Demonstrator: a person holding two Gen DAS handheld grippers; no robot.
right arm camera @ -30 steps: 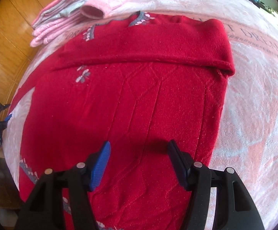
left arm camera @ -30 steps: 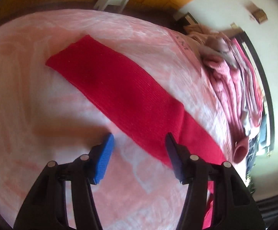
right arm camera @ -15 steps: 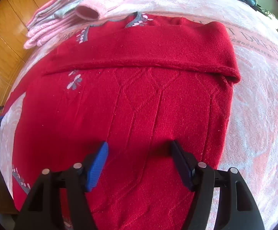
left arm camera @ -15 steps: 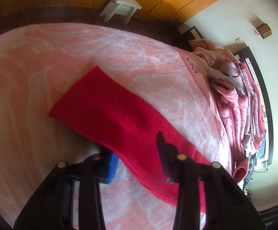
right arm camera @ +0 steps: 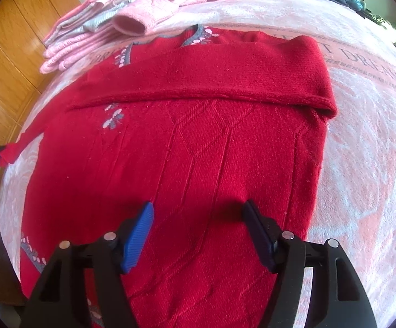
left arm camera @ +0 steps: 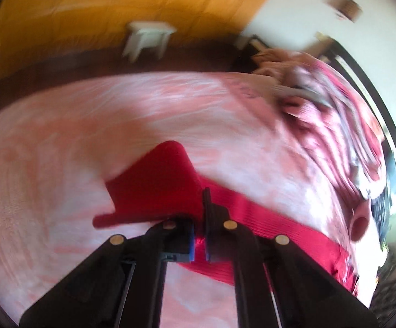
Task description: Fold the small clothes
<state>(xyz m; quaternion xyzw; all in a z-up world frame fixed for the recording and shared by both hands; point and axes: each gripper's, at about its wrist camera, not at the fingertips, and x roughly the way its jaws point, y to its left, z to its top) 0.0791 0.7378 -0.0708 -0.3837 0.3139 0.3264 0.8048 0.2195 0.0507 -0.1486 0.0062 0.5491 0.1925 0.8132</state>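
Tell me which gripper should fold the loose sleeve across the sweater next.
Left. The left gripper is already shut on the red sleeve; the right gripper hovers open over the sweater body, holding nothing.

The sweater (right arm camera: 198, 150) lies flat on the bed (right arm camera: 362, 164), one sleeve (right arm camera: 211, 73) folded across its chest. A clothes pile (right arm camera: 110, 32) sits beyond at eleven o'clock. The other sleeve (left arm camera: 154, 186) stretches toward nine o'clock.

The left tool (left arm camera: 199, 243) has its blue-padded fingers pinched together on red fabric. The right tool (right arm camera: 198, 235) holds its fingers wide apart, pointing downward.
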